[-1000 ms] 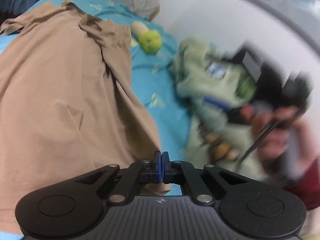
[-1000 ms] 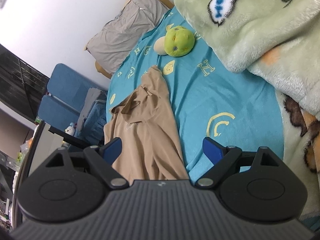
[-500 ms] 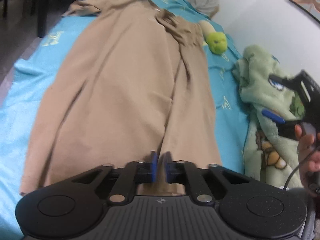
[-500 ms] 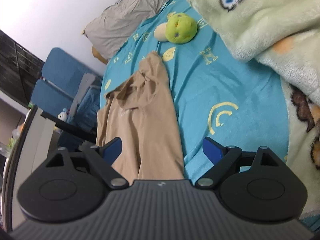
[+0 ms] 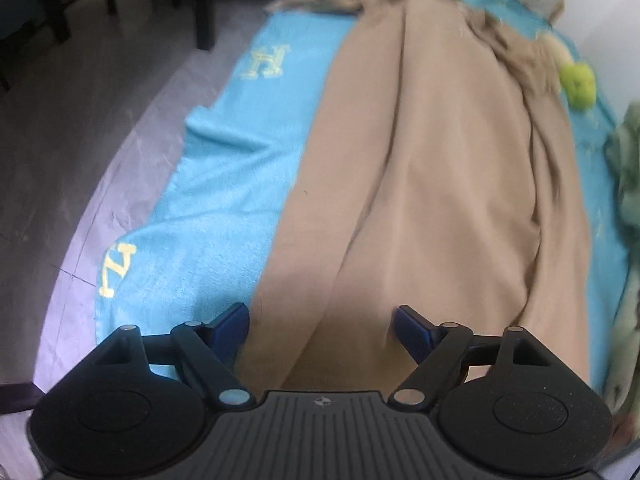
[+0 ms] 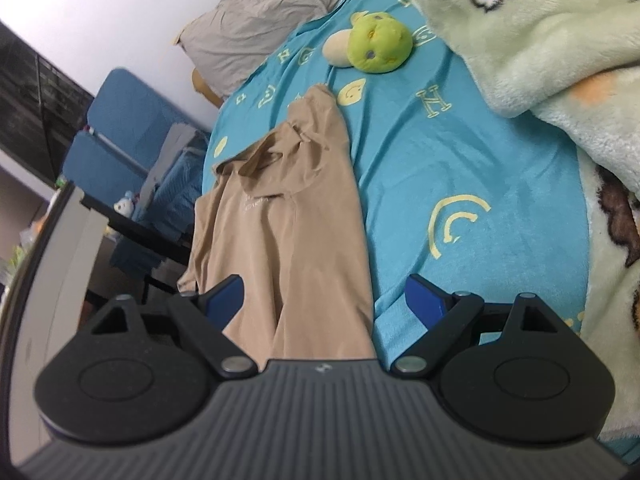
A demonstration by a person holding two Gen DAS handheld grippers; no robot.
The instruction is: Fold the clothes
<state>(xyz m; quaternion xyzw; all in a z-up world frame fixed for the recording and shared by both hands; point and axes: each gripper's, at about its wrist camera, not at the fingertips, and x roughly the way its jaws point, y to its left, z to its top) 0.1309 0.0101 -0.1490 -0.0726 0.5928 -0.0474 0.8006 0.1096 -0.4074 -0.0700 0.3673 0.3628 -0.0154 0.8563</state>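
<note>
Tan short-sleeved cotton shirt [image 5: 432,184] lies stretched lengthwise on a turquoise bed blanket with yellow letters [image 5: 224,208], hem end nearest both cameras, collar end far up the bed. Left gripper [image 5: 320,328] has its blue-padded fingers spread wide, straddling the shirt's near left edge; nothing is between the pads, and whether they touch the cloth is hard to tell in the blurred left wrist view. Right gripper [image 6: 324,300] is also spread wide and holds nothing, hovering over the shirt's [image 6: 280,232] near right part, one pad above tan cloth, the other above blanket [image 6: 460,168]. Shirt's collar area is rumpled, one sleeve bunched toward a round green plush toy [image 6: 380,48] that sits just beyond it. Same toy [image 5: 578,86] shows at the right edge of the left view. Grey crumpled pillow [image 6: 264,20] sits at the head of the bed. Pale green fleece blanket with cartoon print [image 6: 552,40] is heaped along the right side, apart from the shirt. Blue chair [image 6: 120,136] stands beside the bed, grey floor [image 5: 80,128] on the left.
</note>
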